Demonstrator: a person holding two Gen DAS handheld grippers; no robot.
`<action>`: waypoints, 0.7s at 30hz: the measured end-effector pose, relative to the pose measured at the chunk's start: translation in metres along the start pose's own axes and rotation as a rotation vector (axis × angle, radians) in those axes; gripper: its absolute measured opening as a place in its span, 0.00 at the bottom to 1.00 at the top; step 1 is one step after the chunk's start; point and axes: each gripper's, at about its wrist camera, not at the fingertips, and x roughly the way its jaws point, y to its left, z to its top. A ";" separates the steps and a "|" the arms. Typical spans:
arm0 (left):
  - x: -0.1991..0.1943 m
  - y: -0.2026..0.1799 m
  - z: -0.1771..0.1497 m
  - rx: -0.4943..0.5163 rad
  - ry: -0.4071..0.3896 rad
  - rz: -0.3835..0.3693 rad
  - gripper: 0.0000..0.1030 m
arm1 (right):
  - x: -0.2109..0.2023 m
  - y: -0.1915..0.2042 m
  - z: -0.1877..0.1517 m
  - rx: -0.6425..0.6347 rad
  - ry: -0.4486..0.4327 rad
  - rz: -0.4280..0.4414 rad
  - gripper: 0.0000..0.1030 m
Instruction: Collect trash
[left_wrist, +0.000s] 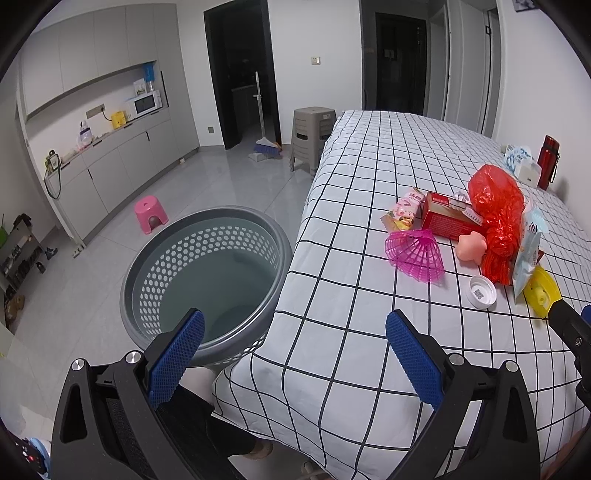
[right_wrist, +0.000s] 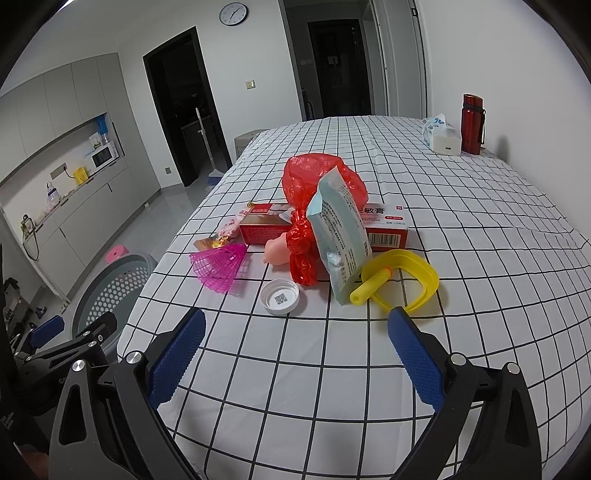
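A pile of trash lies on the checked tablecloth (right_wrist: 332, 369): a red plastic bag (right_wrist: 314, 184), a pale blue wrapper (right_wrist: 341, 236), red boxes (right_wrist: 388, 230), a pink mesh piece (right_wrist: 219, 266), a white cap (right_wrist: 279, 296), a yellow ring with a tube (right_wrist: 400, 278), a snack wrapper (right_wrist: 225, 232) and a peach toy (right_wrist: 277, 253). A grey perforated basket (left_wrist: 207, 273) stands on the floor beside the table. My left gripper (left_wrist: 295, 332) is open and empty over the table corner and basket rim. My right gripper (right_wrist: 295, 332) is open and empty just before the cap.
A tissue pack (right_wrist: 441, 134) and a red flask (right_wrist: 472, 123) stand at the table's far right by the wall. A pink stool (left_wrist: 149, 214), a grey stool (left_wrist: 312, 136) and a broom (left_wrist: 264, 144) are on the floor. Cabinets (left_wrist: 110, 162) line the left wall.
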 end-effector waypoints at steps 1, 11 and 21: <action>0.000 0.000 0.000 -0.001 0.000 0.001 0.94 | 0.000 0.000 0.000 -0.001 0.000 0.001 0.92; 0.002 0.001 -0.001 0.001 0.002 0.005 0.94 | 0.003 0.002 -0.001 -0.002 0.003 0.004 0.92; 0.009 -0.003 -0.004 0.012 0.019 0.001 0.94 | 0.008 -0.007 -0.004 0.012 0.020 0.020 0.92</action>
